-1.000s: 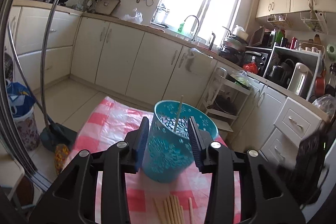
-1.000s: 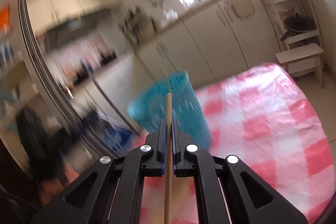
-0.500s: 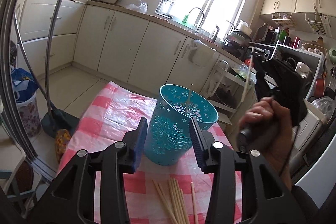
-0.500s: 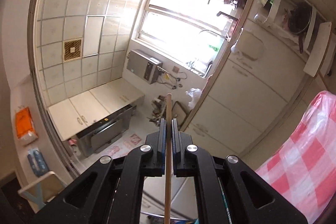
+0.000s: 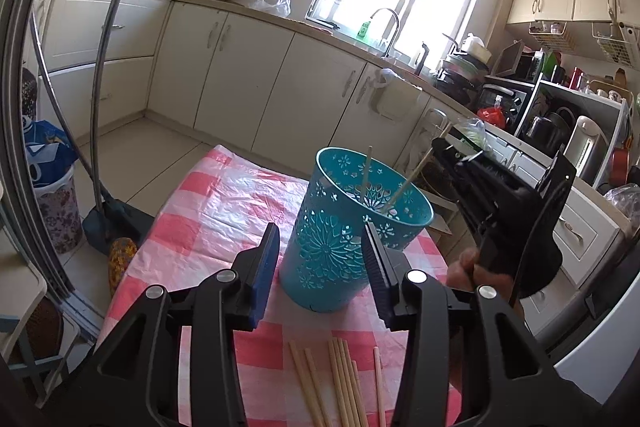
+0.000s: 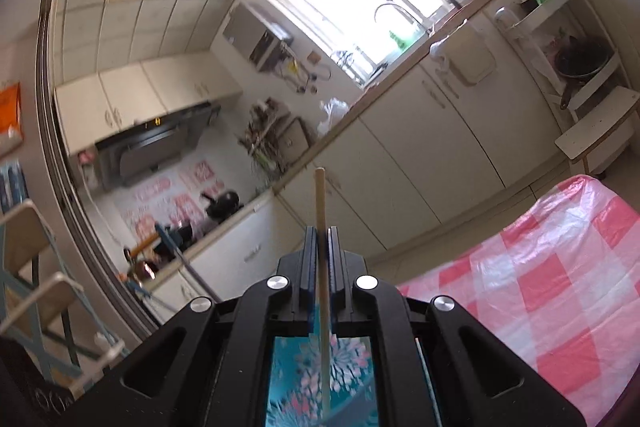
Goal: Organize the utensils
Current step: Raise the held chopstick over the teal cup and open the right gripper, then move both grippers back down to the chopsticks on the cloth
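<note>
The right gripper (image 6: 319,239) clenches a chopstick (image 6: 321,267) whose lower end dips into the teal basket (image 5: 352,231), beside another stick inside. The left gripper (image 5: 320,259) stands open around the basket on the checked tablecloth (image 5: 208,211); loose chopsticks (image 5: 340,383) lie nearer.

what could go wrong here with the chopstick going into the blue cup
1. The right claw is shut on one chopstick, whose lower end is just inside the teal holder; it goes in at a slant and could catch a cutout in the wall.
2. The left claw stands open around the holder without pressing it, so a push on the rim could tip it.
3. Loose chopsticks lie near the tablecloth's front edge and could roll off.
</note>
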Tool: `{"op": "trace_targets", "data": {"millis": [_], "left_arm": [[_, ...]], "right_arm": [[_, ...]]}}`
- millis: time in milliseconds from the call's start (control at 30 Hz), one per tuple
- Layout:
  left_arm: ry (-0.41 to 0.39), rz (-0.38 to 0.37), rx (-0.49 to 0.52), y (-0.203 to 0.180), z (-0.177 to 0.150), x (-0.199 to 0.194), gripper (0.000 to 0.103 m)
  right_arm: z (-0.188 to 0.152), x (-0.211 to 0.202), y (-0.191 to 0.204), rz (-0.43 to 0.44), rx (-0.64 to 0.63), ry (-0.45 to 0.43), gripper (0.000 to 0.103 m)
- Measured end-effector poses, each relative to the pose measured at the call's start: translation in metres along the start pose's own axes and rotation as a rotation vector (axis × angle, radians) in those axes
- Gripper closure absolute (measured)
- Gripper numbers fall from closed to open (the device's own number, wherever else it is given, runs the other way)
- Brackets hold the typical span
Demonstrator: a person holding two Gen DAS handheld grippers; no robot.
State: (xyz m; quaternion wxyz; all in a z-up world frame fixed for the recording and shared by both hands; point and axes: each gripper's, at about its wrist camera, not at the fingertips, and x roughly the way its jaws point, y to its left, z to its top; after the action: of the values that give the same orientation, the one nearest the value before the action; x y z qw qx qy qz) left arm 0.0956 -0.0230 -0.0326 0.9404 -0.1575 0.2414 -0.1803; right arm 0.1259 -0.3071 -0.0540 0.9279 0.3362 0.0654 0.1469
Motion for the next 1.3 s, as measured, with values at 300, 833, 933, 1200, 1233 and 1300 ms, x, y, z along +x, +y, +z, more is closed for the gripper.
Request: {"op": "trace_targets", "data": {"millis": [300, 833, 933, 1200, 1233, 1300], "left_arm": [[0.012, 0.007, 0.019, -0.011, -0.007, -0.009, 0.060], [0.030, 0.014, 0.034, -0.012, -0.011, -0.018, 0.056], [0.043, 0.022, 0.041, -0.012, -0.012, -0.018, 0.055], [0.248, 0.113, 0.098, -0.006, -0.038, 0.013, 0.052], [0.281, 0.120, 0.106, -0.005, -0.044, 0.019, 0.052], [0.325, 0.137, 0.131, -0.005, -0.055, 0.028, 0.052]], "right_arm": [[-0.023, -0.025, 0.008, -0.016, -0.092, 0.128, 0.088], [-0.035, -0.105, 0.039, 0.072, -0.110, 0.247, 0.069], [-0.038, -0.123, 0.051, 0.246, -0.044, 0.323, 0.057], [-0.070, -0.143, 0.052, -0.096, -0.187, 0.499, 0.046], [-0.078, -0.138, 0.045, -0.165, -0.198, 0.538, 0.051], [-0.091, -0.128, 0.036, -0.259, -0.206, 0.608, 0.067]]}}
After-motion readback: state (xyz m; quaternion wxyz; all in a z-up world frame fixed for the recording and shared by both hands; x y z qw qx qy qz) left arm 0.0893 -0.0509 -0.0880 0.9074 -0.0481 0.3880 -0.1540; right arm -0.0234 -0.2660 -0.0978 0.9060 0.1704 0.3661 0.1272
